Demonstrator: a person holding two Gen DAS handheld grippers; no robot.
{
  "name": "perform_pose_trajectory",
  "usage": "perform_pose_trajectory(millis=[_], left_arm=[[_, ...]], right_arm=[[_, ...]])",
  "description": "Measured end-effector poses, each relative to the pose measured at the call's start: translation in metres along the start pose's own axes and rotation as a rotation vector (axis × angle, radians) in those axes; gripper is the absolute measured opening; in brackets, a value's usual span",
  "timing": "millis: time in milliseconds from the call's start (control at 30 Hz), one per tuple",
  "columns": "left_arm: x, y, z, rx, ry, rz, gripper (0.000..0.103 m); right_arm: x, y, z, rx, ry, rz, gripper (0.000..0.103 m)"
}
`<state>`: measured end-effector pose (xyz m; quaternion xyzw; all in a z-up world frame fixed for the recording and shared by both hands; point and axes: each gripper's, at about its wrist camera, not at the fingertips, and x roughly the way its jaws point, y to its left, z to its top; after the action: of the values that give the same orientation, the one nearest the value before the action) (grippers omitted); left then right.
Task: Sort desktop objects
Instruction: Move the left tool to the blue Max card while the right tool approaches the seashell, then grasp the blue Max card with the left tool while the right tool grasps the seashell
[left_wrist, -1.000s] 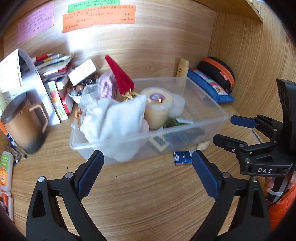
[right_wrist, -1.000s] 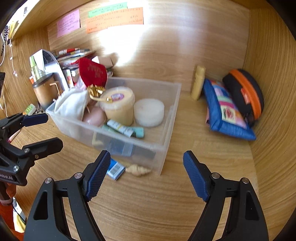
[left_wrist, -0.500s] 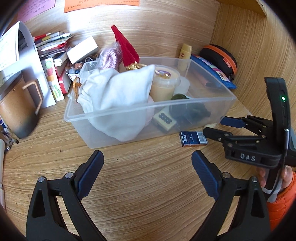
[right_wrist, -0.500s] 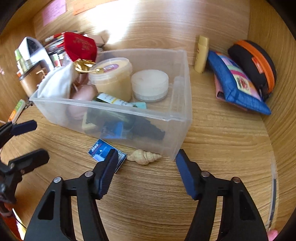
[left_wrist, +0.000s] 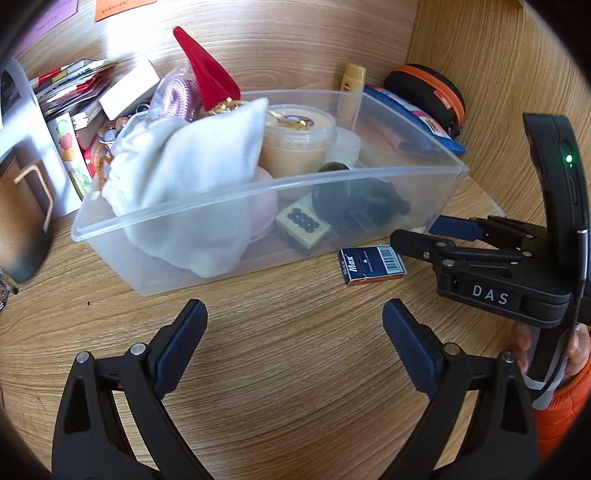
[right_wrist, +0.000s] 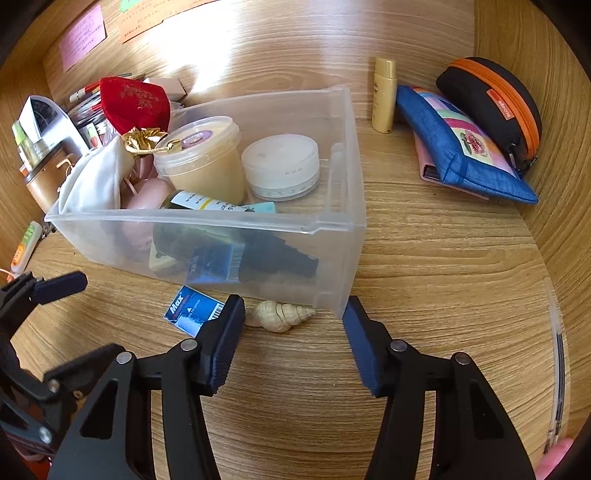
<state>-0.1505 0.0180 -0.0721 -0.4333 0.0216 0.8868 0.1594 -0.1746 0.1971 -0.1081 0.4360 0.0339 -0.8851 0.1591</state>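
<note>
Beside clear bin (left_wrist: 258, 188): blue box (left_wrist: 373, 265) marked "Max" (barcode alongside).

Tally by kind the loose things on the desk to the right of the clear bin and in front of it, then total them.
Zip pouches: 2, blue patchwork pouch and black-and-orange case
Small yellow bottle: 1
Blue staple box: 1
Seashell: 1
Total: 5

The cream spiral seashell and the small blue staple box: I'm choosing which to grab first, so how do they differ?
The cream spiral seashell is tapered and ridged; the small blue staple box is flat and rectangular. The shell lies between the right gripper pads, untouched; the box lies off to one side. Both rest on the wooden desk beside the clear plastic bin.
</note>
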Motion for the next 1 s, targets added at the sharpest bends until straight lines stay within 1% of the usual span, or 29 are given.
perform_pose_trajectory(millis=[33,67,100,300,367,433,567,667,733,800,1000], left_arm=[[0.001,0.000,0.000,0.000,0.001,0.001,0.097],[0.001,0.000,0.001,0.001,0.003,0.000,0.097],[0.002,0.000,0.001,0.000,0.003,0.001,0.097],[0.011,-0.008,0.007,-0.009,0.028,-0.005,0.097],[0.015,-0.013,0.009,-0.003,0.033,0.000,0.097],[0.018,-0.019,0.011,0.010,0.034,0.010,0.097],[0.025,-0.034,0.014,0.031,0.042,0.029,0.097],[0.033,-0.040,0.018,0.018,0.058,0.031,0.097],[0.038,-0.045,0.019,0.020,0.065,0.049,0.097],[0.041,-0.049,0.021,0.024,0.062,0.073,0.097],[0.046,-0.056,0.022,0.020,0.047,0.095,0.097]], right_arm=[[0.000,0.000,0.000,0.002,0.000,0.000,0.050],[0.001,0.000,0.000,-0.004,0.000,-0.008,0.046],[0.000,0.000,0.001,-0.014,-0.001,-0.014,0.045],[-0.004,-0.007,0.000,-0.018,-0.003,0.011,0.035],[-0.006,-0.011,-0.002,-0.019,-0.004,0.024,0.030],[-0.008,-0.015,-0.003,-0.019,-0.004,0.050,0.029],[-0.010,-0.019,-0.005,-0.034,-0.002,0.071,0.028],[-0.012,-0.021,-0.007,-0.045,-0.003,0.097,0.027],[-0.011,-0.024,-0.005,-0.049,-0.005,0.114,0.025],[-0.011,-0.026,-0.006,-0.050,-0.003,0.129,0.024],[-0.016,-0.034,-0.008,-0.054,-0.014,0.153,0.022]])
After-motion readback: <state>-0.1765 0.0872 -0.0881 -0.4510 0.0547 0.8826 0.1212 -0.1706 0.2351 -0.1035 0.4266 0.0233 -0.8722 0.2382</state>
